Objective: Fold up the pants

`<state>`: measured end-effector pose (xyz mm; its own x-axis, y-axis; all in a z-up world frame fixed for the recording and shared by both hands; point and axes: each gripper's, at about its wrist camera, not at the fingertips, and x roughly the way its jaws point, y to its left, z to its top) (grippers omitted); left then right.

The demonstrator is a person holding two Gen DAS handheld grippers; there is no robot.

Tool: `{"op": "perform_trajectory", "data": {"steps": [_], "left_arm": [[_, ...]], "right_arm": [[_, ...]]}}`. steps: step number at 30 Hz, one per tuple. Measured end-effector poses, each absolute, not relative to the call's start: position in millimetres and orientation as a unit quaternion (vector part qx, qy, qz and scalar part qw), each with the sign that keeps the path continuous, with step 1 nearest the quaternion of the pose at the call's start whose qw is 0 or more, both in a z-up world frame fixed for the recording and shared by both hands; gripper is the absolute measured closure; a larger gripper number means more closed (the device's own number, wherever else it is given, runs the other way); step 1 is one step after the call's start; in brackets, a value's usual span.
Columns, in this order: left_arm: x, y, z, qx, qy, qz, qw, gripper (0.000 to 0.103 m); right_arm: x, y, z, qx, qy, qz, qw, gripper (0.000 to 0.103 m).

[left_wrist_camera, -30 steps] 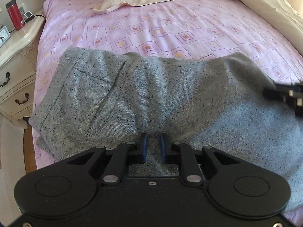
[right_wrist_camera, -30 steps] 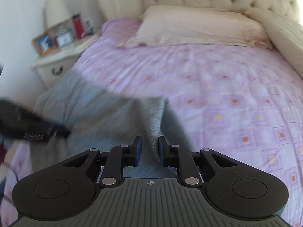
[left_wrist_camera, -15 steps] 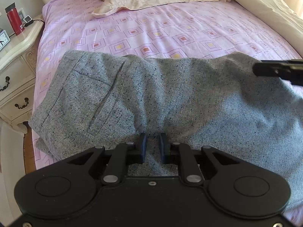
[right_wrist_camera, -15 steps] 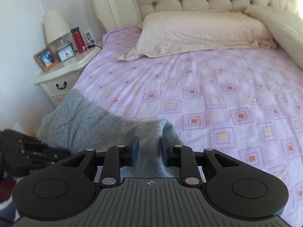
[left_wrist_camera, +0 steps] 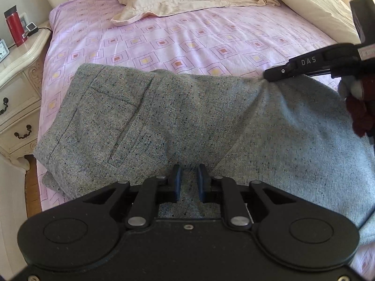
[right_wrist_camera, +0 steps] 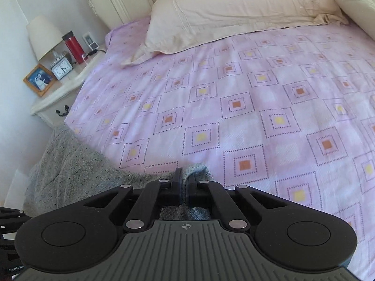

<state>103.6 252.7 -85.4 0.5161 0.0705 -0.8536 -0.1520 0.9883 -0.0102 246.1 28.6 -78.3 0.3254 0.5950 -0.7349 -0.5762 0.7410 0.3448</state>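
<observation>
A pink patterned bedsheet [left_wrist_camera: 187, 37] covers the bed, with a cream pillow [right_wrist_camera: 234, 11] near the headboard. The grey pants [left_wrist_camera: 164, 117] lie across the near side of the sheet. The left gripper [left_wrist_camera: 188, 182] has its fingers narrowly apart with fabric between them; whether they pinch it is unclear. The right gripper [right_wrist_camera: 184, 182] is clamped on the pants' far edge, lifting it slightly.

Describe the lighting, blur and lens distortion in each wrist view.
Left wrist view: sharp, with fisheye bending at the nightstand and dark corners; sunlight washes out the cream bedding at upper right. Right wrist view: sharp too, bed sheet squares stretched toward the edges, pillow bright and low in contrast.
</observation>
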Motion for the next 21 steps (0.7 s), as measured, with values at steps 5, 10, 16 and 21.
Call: {"op": "perform_trajectory", "data": {"steps": [5,10,16,21], "left_arm": [[106,256,-80,-0.047,0.496,0.059,0.865,0.079],[102,246,-60,-0.067,0.476,0.055,0.875,0.08],[94,205,-84,-0.027,0.504,0.012,0.863,0.076],[88,198,-80,0.016,0.496,0.017,0.868,0.076]], "right_arm": [[229,-24,-43,0.073,0.399,0.299,0.864,0.092],[195,-79,-28,0.051,0.443,0.301,0.843,0.088],[183,-111,-60,-0.021,0.487,0.206,0.849,0.09],[187,-153,-42,0.024,0.472,0.159,0.867,0.092]]}}
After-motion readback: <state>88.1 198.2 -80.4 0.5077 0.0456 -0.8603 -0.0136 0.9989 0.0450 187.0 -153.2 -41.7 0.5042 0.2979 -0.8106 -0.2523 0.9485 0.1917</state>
